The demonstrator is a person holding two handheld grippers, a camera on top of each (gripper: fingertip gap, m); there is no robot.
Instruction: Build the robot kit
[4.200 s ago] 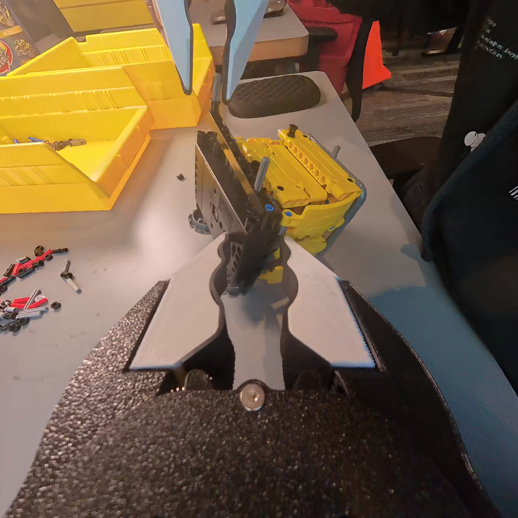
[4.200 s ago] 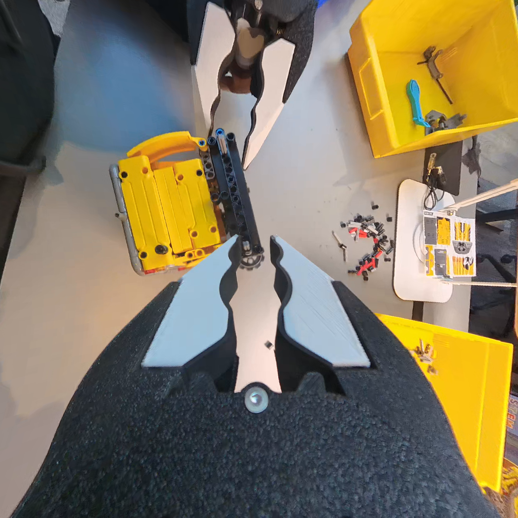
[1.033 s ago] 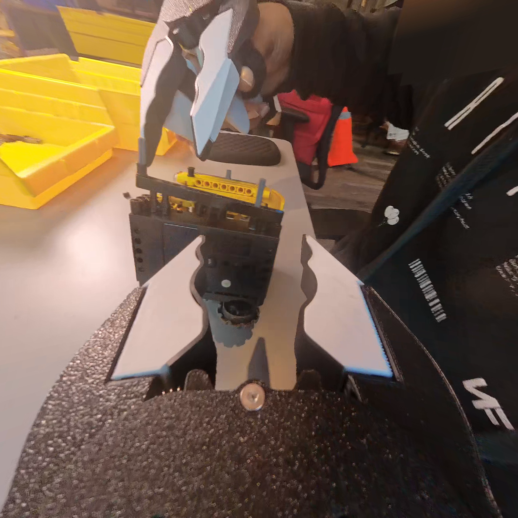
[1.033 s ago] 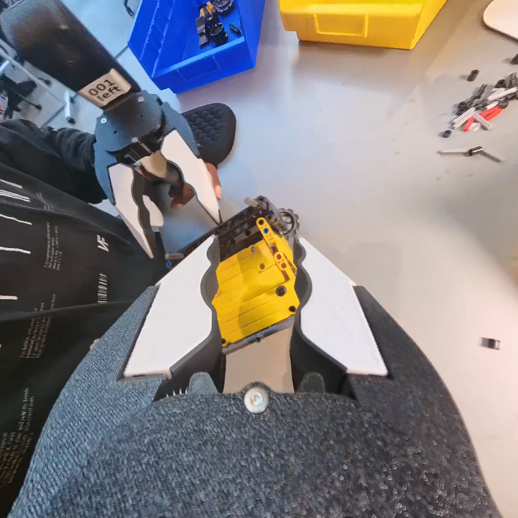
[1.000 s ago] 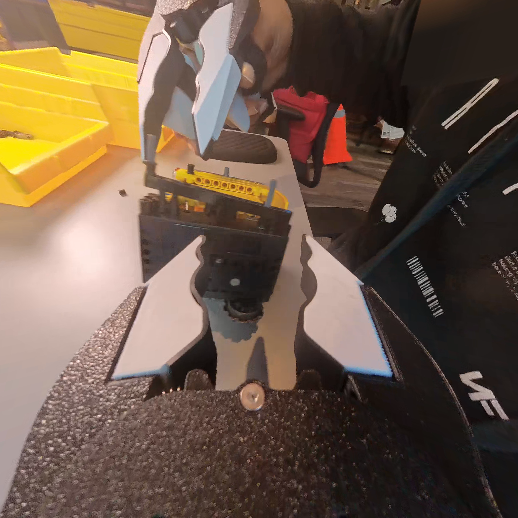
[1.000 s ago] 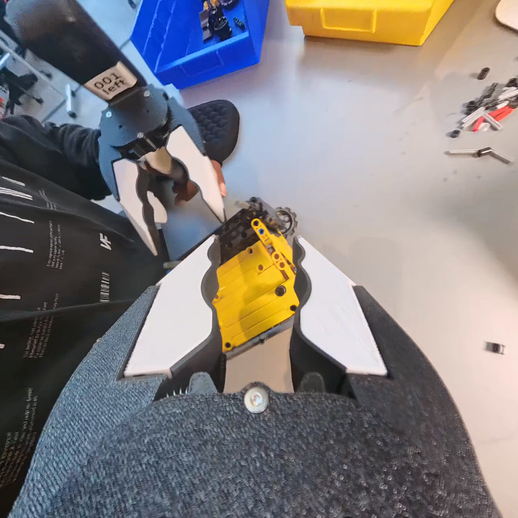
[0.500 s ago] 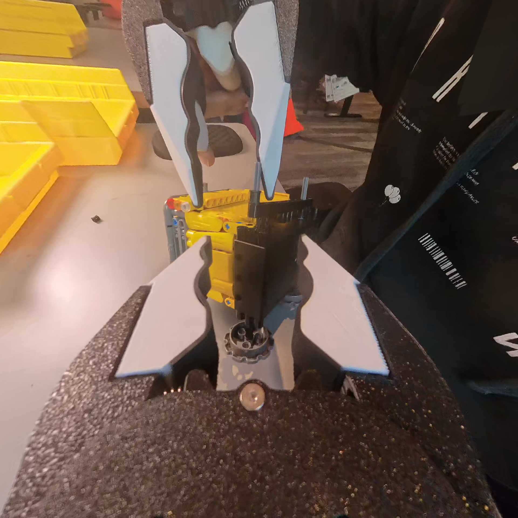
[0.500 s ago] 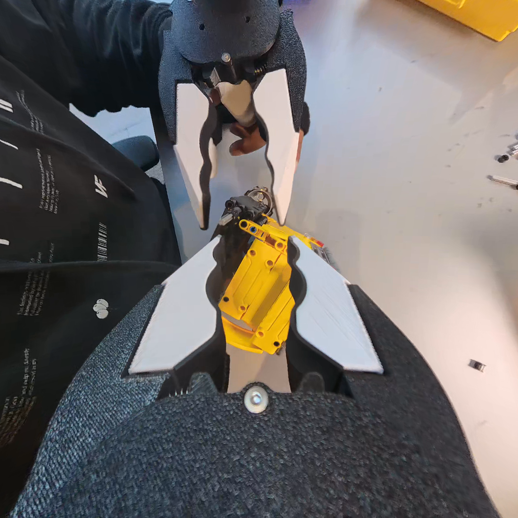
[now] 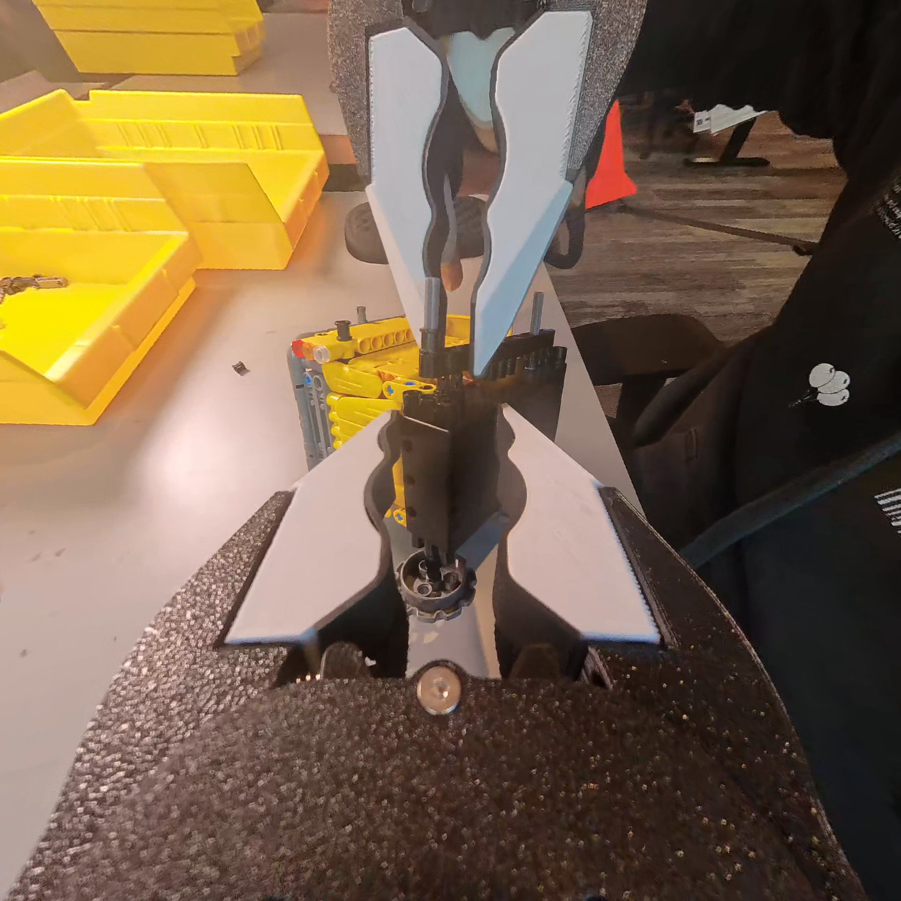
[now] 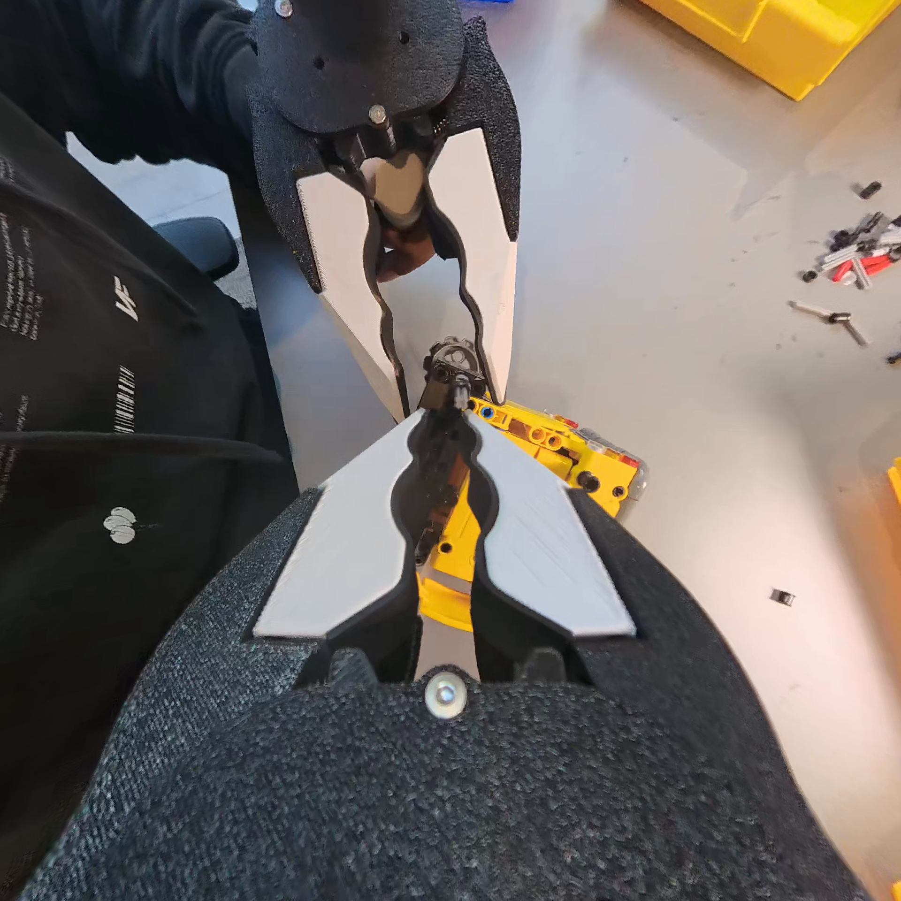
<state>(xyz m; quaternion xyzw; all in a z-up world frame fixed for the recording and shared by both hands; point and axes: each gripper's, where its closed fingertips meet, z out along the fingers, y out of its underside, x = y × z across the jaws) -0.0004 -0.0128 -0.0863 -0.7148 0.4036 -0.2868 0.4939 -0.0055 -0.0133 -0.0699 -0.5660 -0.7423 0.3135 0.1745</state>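
Note:
A yellow and black brick-built model (image 9: 361,390) stands on the grey table (image 9: 146,487) near its edge, with a black gear (image 9: 436,590) at its near end. My left gripper (image 9: 447,414) is shut on the model's black side block. My right gripper (image 9: 451,341) comes down from above, and a grey axle (image 9: 431,302) stands between its fingers. In the right wrist view my right gripper (image 10: 444,412) is shut on the model's black top beam, with the yellow body (image 10: 560,448) to its right. My left gripper (image 10: 451,408) faces it around the gear (image 10: 453,353).
Yellow bins (image 9: 146,234) stand at the left, another yellow bin (image 10: 760,39) at the top right. Loose red, grey and black parts (image 10: 858,253), an axle with a connector (image 10: 829,319) and a small black piece (image 10: 782,596) lie on the table. A person in black (image 10: 97,341) stands at the table edge.
The model has been turned from flat to standing. My right gripper has gone from wide around the yellow body to shut on the black beam. My left jaws have narrowed on the black block.

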